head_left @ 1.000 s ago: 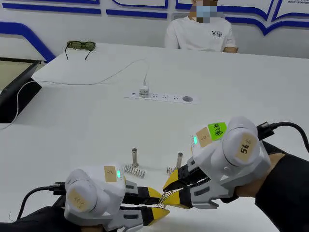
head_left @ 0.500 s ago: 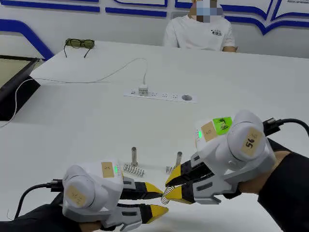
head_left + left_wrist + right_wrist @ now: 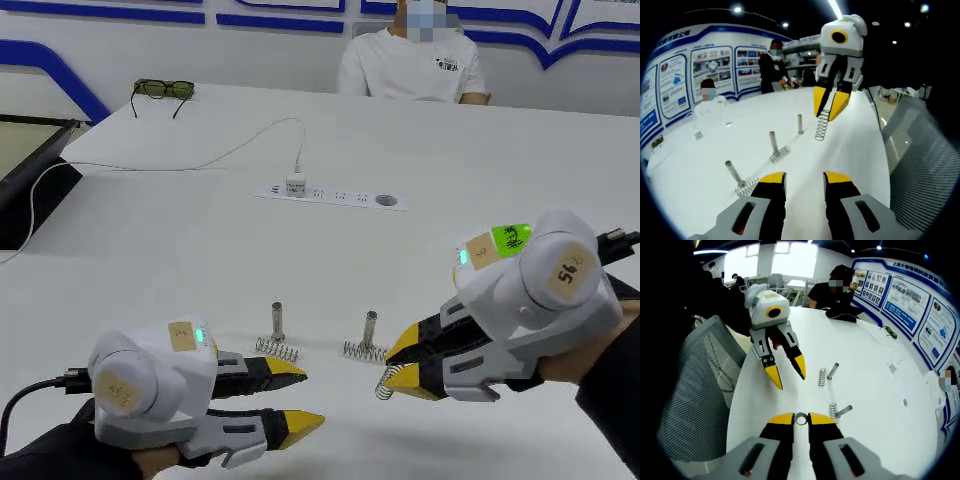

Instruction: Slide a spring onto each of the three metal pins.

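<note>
While the white table (image 3: 200,250) lies broad under both my claws, the step in hand, as I judge it, is bringing a first spring to a pin. My right claw (image 3: 403,362) is pinched on the upper end of a spring (image 3: 384,383), which hangs slantwise from the tips, low over the table; whether its free end touches the top I cannot tell. My left claw (image 3: 298,395) is spread, nothing between its tips, and hovers apart from the right one.

In the left gripper view three pins stand upright in a row: the near pin (image 3: 732,172), the middle pin (image 3: 773,141) and the far pin (image 3: 800,124). All three look bare. One loose spring (image 3: 746,186) lies flat at the foot of the near pin, a second loose spring (image 3: 780,154) at the foot of the middle one.

Next, I reckon, I must bring the hanging coil plumb over a pin's top, its open end square to the tip, and lower it gently. My empty left claw could steady the dangling end.
</note>
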### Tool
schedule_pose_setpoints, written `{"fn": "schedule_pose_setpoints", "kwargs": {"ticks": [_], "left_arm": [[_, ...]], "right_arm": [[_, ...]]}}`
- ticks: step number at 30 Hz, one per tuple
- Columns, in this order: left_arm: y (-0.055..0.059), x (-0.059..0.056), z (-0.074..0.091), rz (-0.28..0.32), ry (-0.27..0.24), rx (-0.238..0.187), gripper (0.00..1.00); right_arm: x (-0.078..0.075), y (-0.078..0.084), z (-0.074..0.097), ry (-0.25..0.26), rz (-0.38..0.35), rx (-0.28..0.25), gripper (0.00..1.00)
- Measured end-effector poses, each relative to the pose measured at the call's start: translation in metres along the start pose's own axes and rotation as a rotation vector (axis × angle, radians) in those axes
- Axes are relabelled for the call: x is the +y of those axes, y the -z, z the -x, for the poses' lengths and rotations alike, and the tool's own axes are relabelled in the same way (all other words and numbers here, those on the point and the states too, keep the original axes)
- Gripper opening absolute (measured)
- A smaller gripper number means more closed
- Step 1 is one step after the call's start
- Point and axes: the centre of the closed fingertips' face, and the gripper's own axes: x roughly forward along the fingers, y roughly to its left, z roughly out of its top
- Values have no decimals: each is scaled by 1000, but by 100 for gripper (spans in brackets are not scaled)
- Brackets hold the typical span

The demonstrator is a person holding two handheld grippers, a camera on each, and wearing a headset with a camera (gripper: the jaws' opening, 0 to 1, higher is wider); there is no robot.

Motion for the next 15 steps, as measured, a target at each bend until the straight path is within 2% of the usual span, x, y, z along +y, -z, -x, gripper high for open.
{"fn": "schedule_pose_setpoints", "kwargs": {"ticks": [8,15], "left_arm": [[5,9,8,42,-38,-2,40],[9,13,14,61,-60,1,44]], "right_arm": [[-15,13,15,45,-42,17,12],[-28,22,27,84,-68,27,12]]}}
